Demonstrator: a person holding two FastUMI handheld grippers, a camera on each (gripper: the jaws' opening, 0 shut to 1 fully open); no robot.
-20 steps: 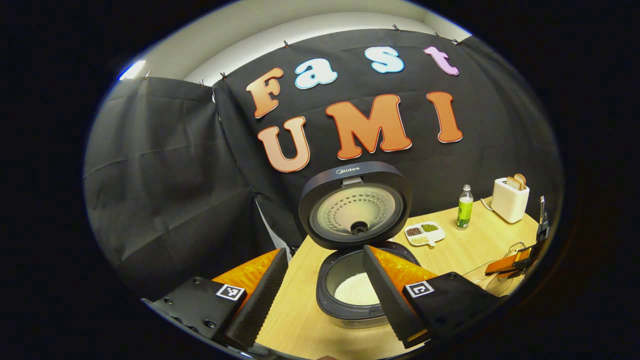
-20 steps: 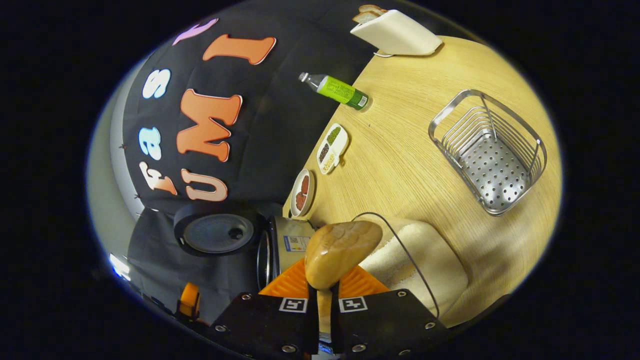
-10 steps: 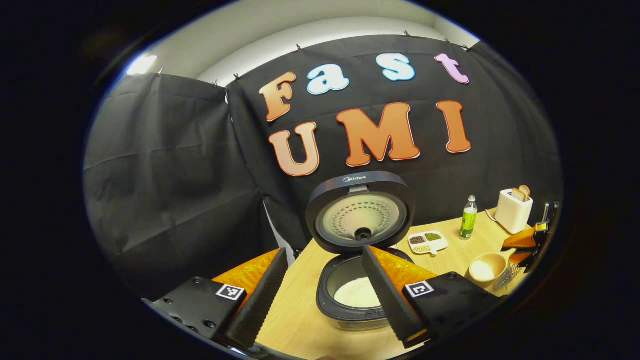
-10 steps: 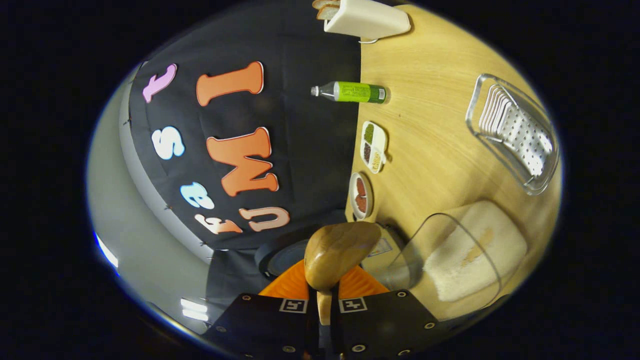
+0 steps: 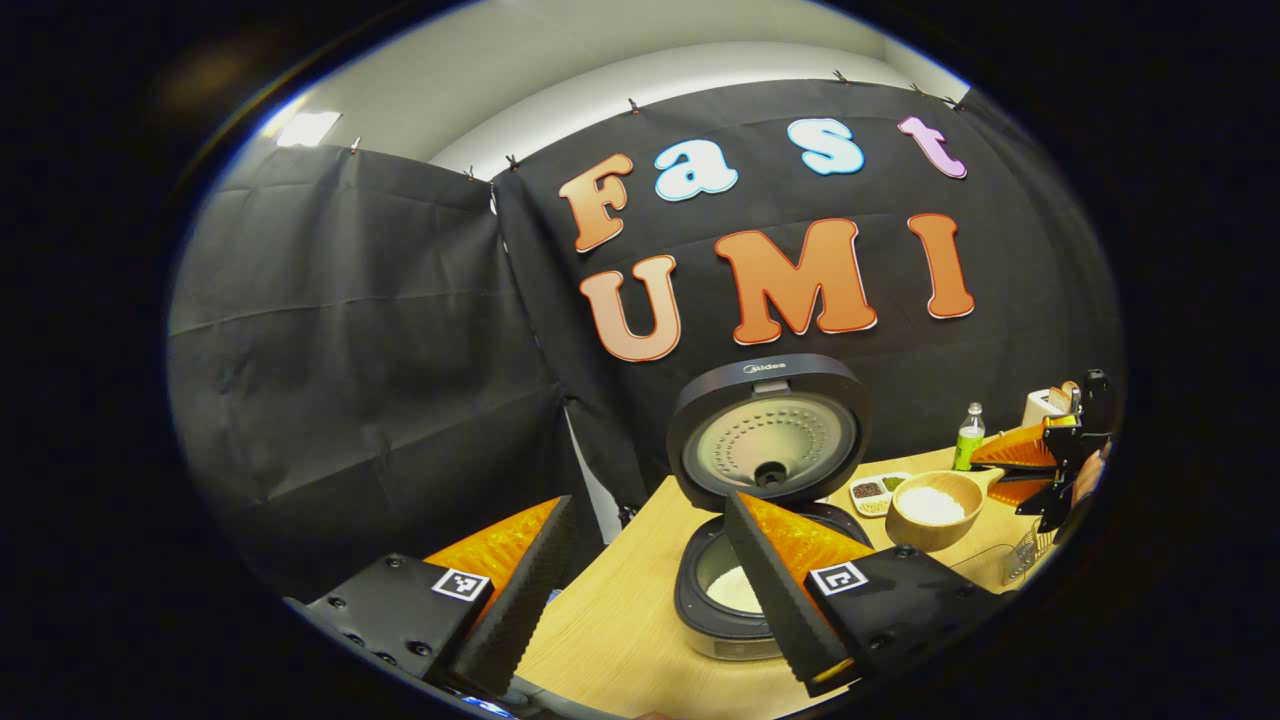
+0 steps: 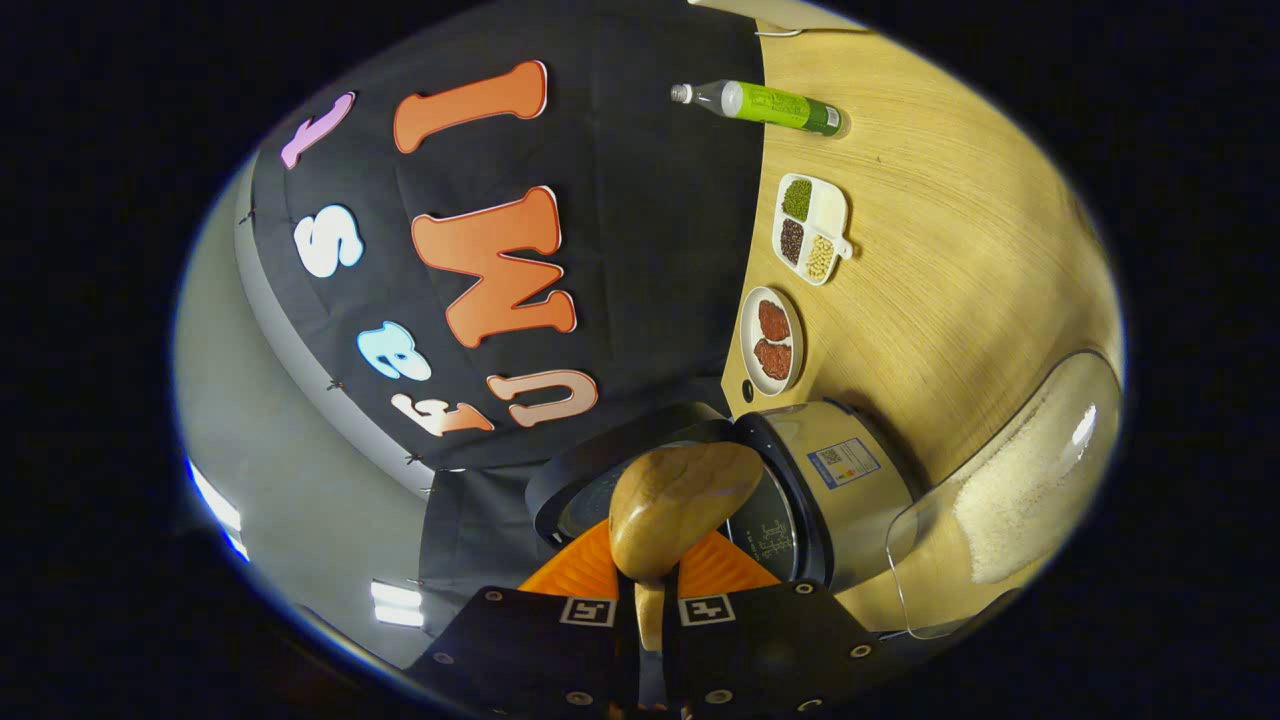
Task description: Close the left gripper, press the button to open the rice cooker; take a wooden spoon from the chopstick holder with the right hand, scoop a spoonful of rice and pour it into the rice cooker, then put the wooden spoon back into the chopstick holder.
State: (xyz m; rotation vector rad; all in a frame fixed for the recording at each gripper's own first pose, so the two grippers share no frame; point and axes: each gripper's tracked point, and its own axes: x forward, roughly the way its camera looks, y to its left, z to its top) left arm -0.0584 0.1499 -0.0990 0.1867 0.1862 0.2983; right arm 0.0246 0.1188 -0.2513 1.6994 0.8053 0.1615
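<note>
Since the earlier frames the wooden spoon (image 5: 935, 510) has travelled from the clear container of rice (image 6: 1010, 490) toward the rice cooker (image 5: 745, 590), and in the left gripper view it now hangs just to the right of the cooker's raised lid (image 5: 768, 432), its bowl heaped with white rice.

Taking the rice cooker as landmark in the left gripper view: to its left, the left gripper (image 5: 650, 590) has its two fingers spread wide apart with nothing between them, and its right finger (image 5: 775, 585) hides part of the cooker's rim and inner pot, so only a patch of rice inside can be seen. The cooker stands open on the tabletop (image 5: 610, 640), lid upright. Right of it, past the spoon, sit a small divided dish (image 5: 872, 490) and a green bottle (image 5: 968, 437); the toaster (image 5: 1045, 405) is mostly hidden behind the right gripper (image 5: 1035, 460), which is cut off at the edge along with the hand holding it.

In the right gripper view the right gripper (image 6: 648, 600) is clamped tight on the spoon's handle. The back of the spoon's bowl (image 6: 680, 505) covers the cooker's opening, so I cannot tell whether rice is falling. The rice cooker (image 6: 830, 490) lies just beyond the spoon, and the rice container is cut off at the right edge.
</note>
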